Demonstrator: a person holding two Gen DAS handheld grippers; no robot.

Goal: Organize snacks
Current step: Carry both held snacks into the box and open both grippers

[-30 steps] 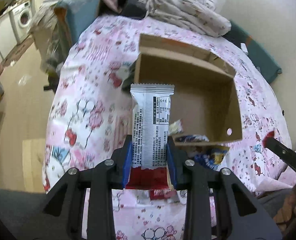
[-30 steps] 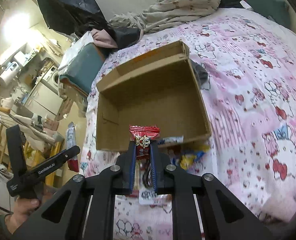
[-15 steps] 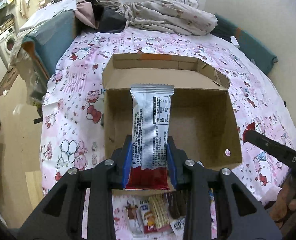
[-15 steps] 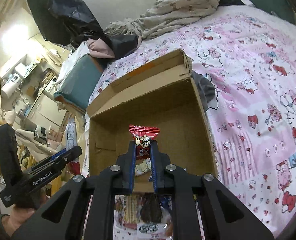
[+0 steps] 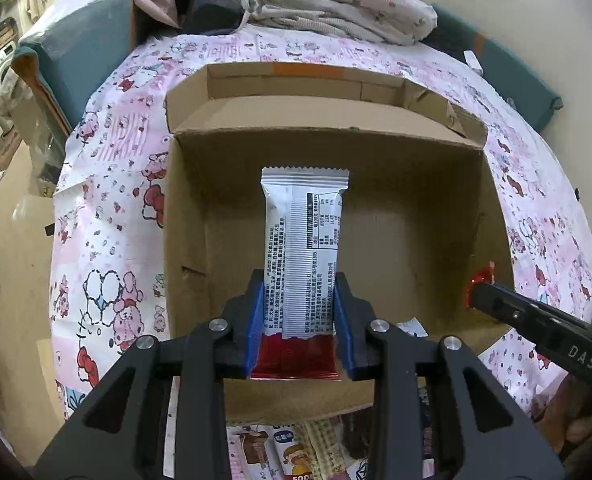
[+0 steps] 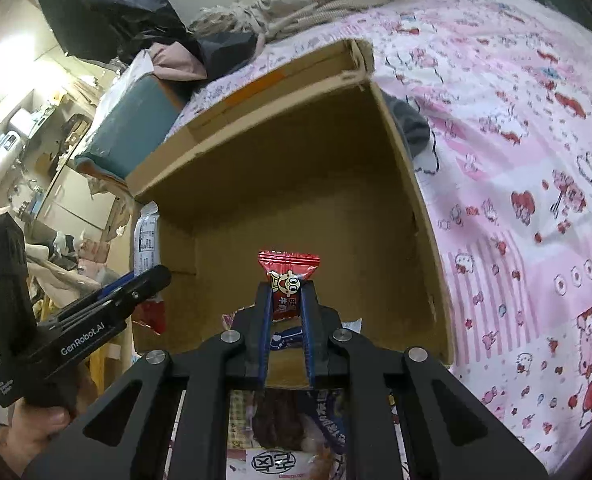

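Both of my grippers have moved forward over the cardboard box (image 5: 376,216) since a second ago; then its near wall lay ahead of my fingertips, now its floor fills the space beyond them.

Nearest me, my left gripper (image 5: 299,312) is clamped on the silver-and-red snack bar (image 5: 302,256), blue pads pressing its lower third from either side, the red end poking back toward my palm. The bar stands straight out along the fingers, its crimped top edge furthest from me. I judge it light and fairly stiff lengthwise, with a slick foil wrapper, so a hold low on the flat body suits it better than the crimp, which would fold.

My right gripper (image 6: 287,300) is pinched shut on a small red candy packet (image 6: 289,280), held at its middle, with the crimped top sticking out past the tips. It looks very light and crinkly, likely to slip if I loosen even slightly.

Below and behind both grippers, more wrapped snacks (image 5: 296,448) lie on the pink patterned bedspread (image 6: 536,160), just outside the box's near wall.

Both grippers point forward and downward into the box, left beside right, each hovering above the bare floor. Beyond the box's far flap, rumpled bedding (image 5: 336,4) is piled up.
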